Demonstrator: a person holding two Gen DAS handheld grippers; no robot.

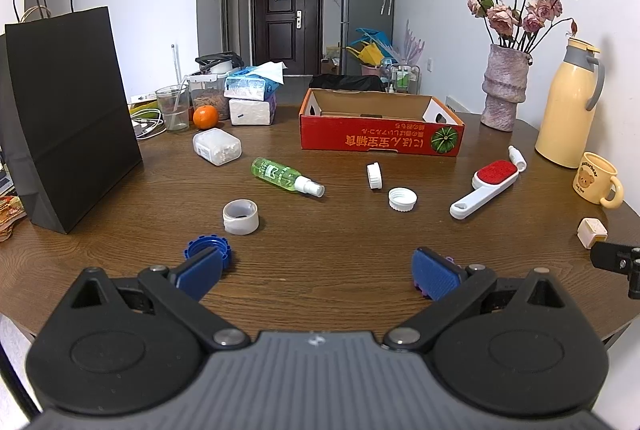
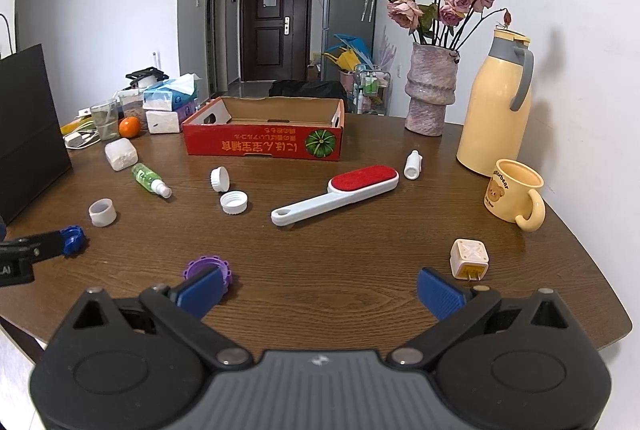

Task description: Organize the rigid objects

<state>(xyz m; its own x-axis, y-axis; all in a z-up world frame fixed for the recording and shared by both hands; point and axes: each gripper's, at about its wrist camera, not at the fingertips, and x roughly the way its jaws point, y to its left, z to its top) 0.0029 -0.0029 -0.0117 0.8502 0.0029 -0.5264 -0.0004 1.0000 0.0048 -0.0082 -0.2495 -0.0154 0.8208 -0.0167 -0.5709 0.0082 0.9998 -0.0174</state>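
Dark brown wood grain covers the worktop (image 1: 320, 238), where both tools hover low, side by side, pointing toward the far wall. The left tool (image 1: 316, 274) is level with its blue pads spread wide and nothing between them; its left finger overlaps a blue cap (image 1: 206, 248) lying on the wood, and its right finger hides most of a purple cap (image 1: 451, 261). The right tool (image 2: 320, 290) sits in the same pose, jaws far apart and empty, its left finger covering part of the purple cap (image 2: 206, 268) and its right finger just beside a cream plug adapter (image 2: 469, 258).

The red cardboard box (image 2: 264, 144) stands open at the back of the worktop with only bare cardboard showing inside. In front of it lie scattered pieces, none touching the box: a green spray bottle (image 1: 286, 177) on its side, a white cap on edge (image 1: 374, 175) near a white cap lying open side up (image 1: 402, 199), a roll of white tape (image 1: 240, 216), a lint brush with a red pad (image 2: 334, 195), a small white bottle (image 2: 413, 164) and a clear box of cotton swabs (image 1: 216, 147).

Along the right edge stand a vase of dried roses (image 2: 430, 94), a yellow thermos (image 2: 494, 106) and a yellow bear mug (image 2: 514, 195). A black paper bag (image 1: 68, 118) stands at the left.
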